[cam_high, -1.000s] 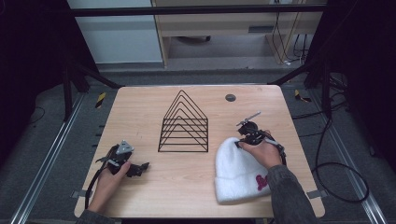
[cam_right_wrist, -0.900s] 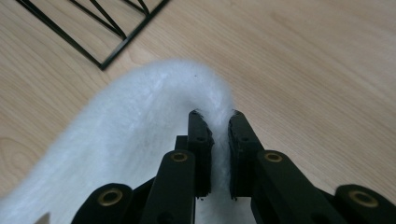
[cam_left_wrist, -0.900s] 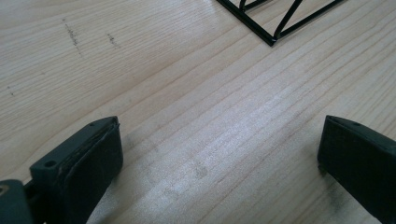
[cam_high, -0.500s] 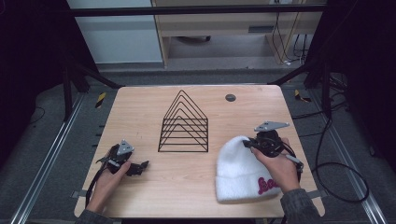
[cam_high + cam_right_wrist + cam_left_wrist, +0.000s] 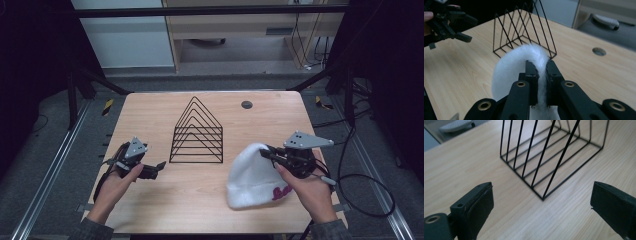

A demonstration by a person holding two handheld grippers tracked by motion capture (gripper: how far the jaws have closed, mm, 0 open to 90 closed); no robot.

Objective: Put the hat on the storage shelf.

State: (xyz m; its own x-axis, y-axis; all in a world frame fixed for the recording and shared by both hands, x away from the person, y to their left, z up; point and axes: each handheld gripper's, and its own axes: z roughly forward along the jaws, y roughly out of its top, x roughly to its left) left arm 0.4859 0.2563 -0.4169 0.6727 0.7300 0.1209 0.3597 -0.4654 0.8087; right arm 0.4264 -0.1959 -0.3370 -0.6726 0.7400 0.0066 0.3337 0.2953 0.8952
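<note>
A white knitted hat (image 5: 252, 176) lies on the right part of the bench (image 5: 200, 200), and its top edge is pinched between the pressed-together jaws of the right hand-held gripper (image 5: 266, 153); in the right gripper view the fuzzy fabric (image 5: 524, 62) is seen bunched between the two black pads. The hat is judged to be light, soft and floppy: it will sag and fold wherever it is not supported, and only the pinched part will follow the hand. Nothing fragile or slippery is expected, since the fuzzy knit catches well on the pads. A hold on a doubled fold near the rim would be steadier than one on a single layer, and a second hold on the opposite side could be used to spread it.

The left hand-held gripper (image 5: 157, 167) is held over the left part of the bench with its jaws spread wide and nothing between them; it points toward the black wire rack (image 5: 197, 135). That rack stands in the middle of the bench, between the two hands, just beside the hat. Its thin wires could snag the knit if the hat were dragged across them. A small round hole (image 5: 246, 104) is set in the bench behind the rack, well apart from the hat.
</note>
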